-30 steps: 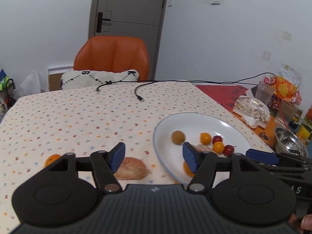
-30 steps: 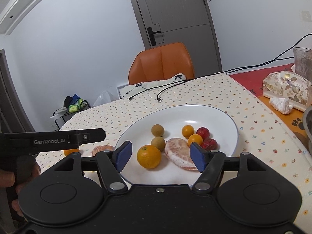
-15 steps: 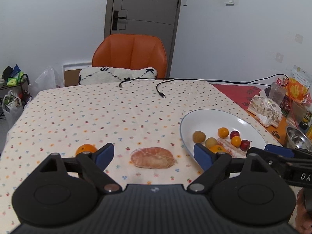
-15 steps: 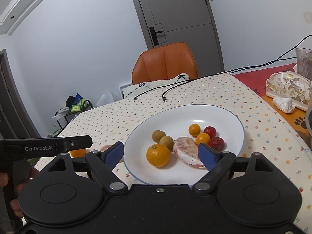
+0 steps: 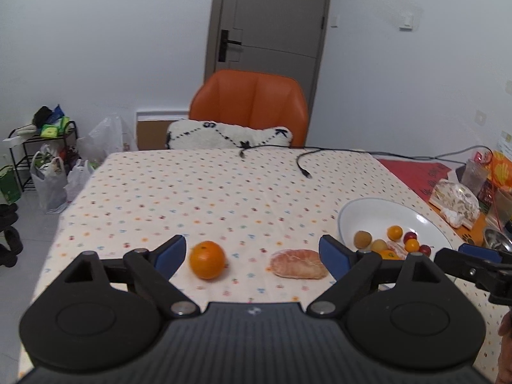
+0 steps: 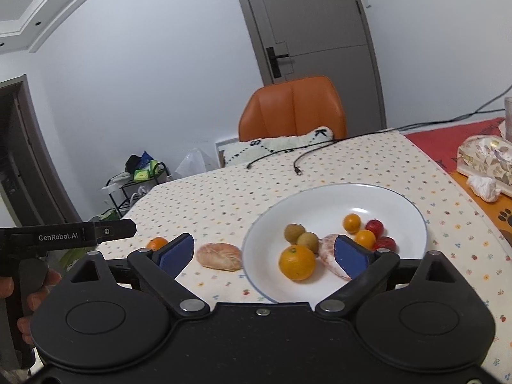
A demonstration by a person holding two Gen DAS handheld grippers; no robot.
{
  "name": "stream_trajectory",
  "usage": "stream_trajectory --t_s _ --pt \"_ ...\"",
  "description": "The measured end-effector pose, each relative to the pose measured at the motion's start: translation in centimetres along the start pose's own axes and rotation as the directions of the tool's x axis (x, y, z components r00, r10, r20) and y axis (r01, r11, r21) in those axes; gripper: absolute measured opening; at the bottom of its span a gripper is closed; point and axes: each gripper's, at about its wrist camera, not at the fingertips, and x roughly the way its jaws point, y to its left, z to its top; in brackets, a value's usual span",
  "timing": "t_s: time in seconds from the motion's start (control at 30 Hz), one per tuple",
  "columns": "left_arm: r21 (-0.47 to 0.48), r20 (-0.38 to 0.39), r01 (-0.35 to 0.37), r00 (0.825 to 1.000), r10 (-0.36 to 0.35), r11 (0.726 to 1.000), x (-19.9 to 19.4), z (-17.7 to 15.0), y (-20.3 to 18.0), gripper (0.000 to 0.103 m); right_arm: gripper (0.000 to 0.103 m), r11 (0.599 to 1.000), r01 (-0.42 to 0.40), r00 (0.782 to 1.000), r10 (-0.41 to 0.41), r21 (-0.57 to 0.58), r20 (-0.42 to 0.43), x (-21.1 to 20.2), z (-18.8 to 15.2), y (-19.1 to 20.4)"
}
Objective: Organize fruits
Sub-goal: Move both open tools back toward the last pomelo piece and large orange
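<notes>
Fruits already fill the plate (image 6: 412, 206); left gripper (image 5: 252, 254), jaws apart, frames the stray orange (image 5: 207, 259) and peeled segment (image 5: 299, 264) on the counter (image 5: 204, 192).

The left wrist camera sits low behind the left gripper (image 5: 252, 252), facing straight across the dotted tablecloth (image 5: 204, 192) toward the orange padded chair (image 5: 249, 105) and the grey door (image 5: 272, 19); the wide white plate (image 5: 377, 206) lies off to its right edge. The right wrist camera looks from further right, close over the plate (image 6: 332, 198), tilted and angled leftward along the right gripper (image 6: 264, 252). Both views share the plate, the peeled pinkish citrus half (image 5: 299, 264) (image 6: 219, 256) on the cloth, the whole orange (image 5: 207, 259) (image 6: 156, 243), the chair (image 6: 292, 108) and the door (image 6: 307, 19)
</notes>
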Motion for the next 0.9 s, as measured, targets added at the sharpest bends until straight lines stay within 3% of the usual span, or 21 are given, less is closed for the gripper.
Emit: stream_trajectory --t_s 0.47,0.9 --pt "-0.044 0.021 -0.056 0.998 0.057 0.997 -2.2 -0.6 4.3 0.090 0.097 0.995 -0.068 0.997 0.065 -0.069 -0.041 1.4 -0.5 4.1" --pt "-0.087 -0.007 -0.035 0.999 0.035 0.996 -1.2 -1.5 6.7 0.090 0.097 0.984 -0.089 0.994 0.077 -0.157 -0.080 4.0 -0.3 6.2"
